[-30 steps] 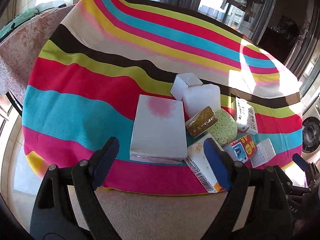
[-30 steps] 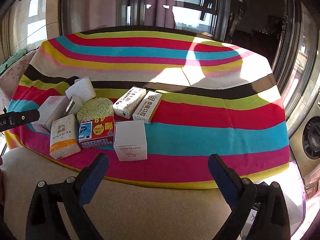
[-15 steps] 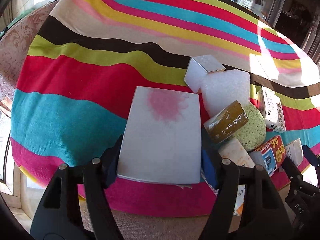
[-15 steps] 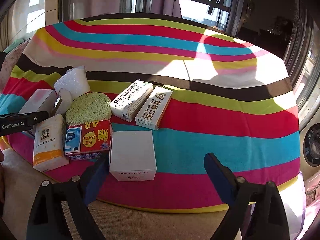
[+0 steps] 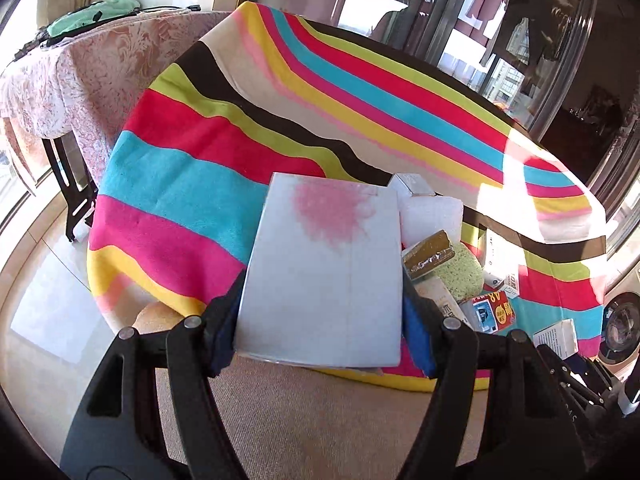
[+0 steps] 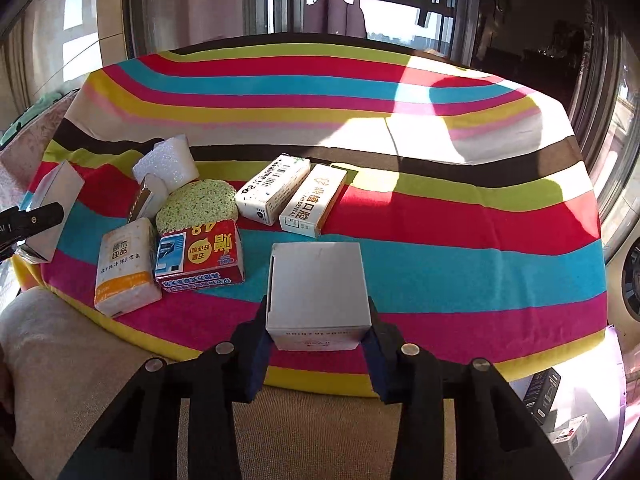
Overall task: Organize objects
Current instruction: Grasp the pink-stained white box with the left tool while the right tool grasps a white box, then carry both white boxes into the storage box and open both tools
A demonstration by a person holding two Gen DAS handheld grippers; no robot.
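My left gripper [image 5: 320,316] is shut on a flat white box with a pink blot [image 5: 324,264] and holds it lifted above the striped cloth [image 5: 192,176]. My right gripper [image 6: 318,340] is shut on a small white cube box [image 6: 318,286] near the cloth's front edge. The left gripper and its box also show at the left edge of the right wrist view [image 6: 52,208]. Between them lie a tissue pack [image 6: 124,268], a red box [image 6: 198,254], a green sponge [image 6: 198,202], white foam [image 6: 168,162] and two long white boxes [image 6: 274,192] [image 6: 314,204].
A gold-wrapped bar [image 5: 428,254] lies against the sponge. A small silver box [image 5: 412,184] stands behind the foam. A side table with a pink lace cover [image 5: 68,80] stands to the left. Glass doors run behind the table. Small boxes lie on the floor at right [image 6: 544,396].
Both grippers have closed on their boxes. The left one has lifted the blotted box and swung left. The right one moved forward onto the cube box.
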